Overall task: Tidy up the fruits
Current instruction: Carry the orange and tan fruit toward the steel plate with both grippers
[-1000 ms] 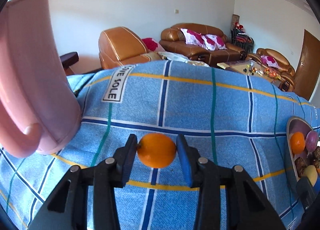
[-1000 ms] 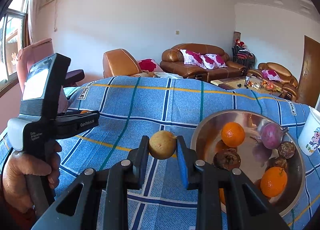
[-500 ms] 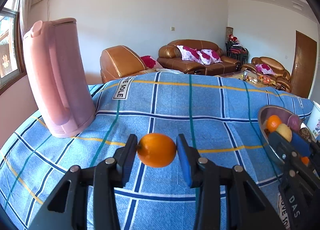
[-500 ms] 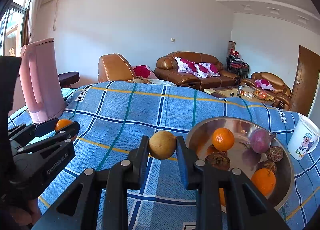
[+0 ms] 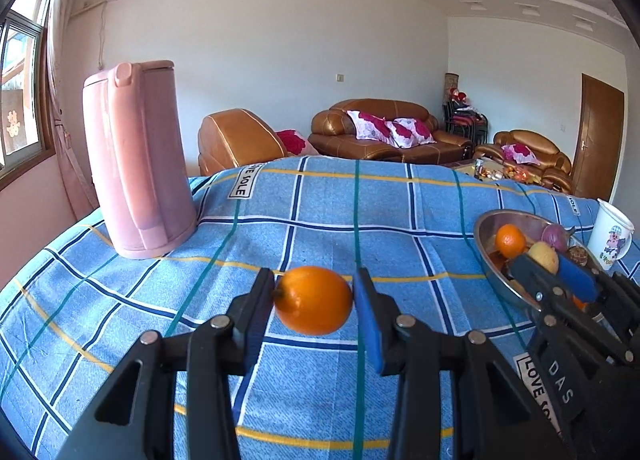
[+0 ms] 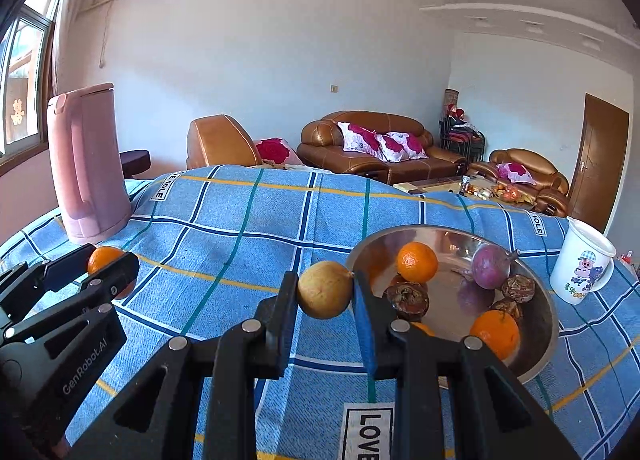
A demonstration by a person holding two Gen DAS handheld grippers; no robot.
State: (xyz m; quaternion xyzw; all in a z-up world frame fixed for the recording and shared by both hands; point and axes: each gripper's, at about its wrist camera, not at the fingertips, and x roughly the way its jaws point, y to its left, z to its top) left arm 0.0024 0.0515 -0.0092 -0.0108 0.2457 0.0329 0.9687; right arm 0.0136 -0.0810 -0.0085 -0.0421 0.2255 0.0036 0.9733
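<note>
An orange (image 5: 313,300) is gripped between the jaws of the left claw (image 5: 314,302) and held above the blue checked cloth (image 5: 320,211) covering the worktop, well apart from the pink kettle (image 5: 136,159). A yellowish fruit (image 6: 325,289) is clamped in the right claw (image 6: 325,292), just beside the rim of the metal bowl (image 6: 544,344). Oranges, a purple fruit (image 6: 490,266) and dark wrinkled fruits are seen in the bowl, near a white mug (image 6: 582,266).

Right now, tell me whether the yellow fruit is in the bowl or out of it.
Out. The right gripper holds the yellow fruit pinched between its fingers, above the blue cloth, just left of the metal bowl rim.
</note>
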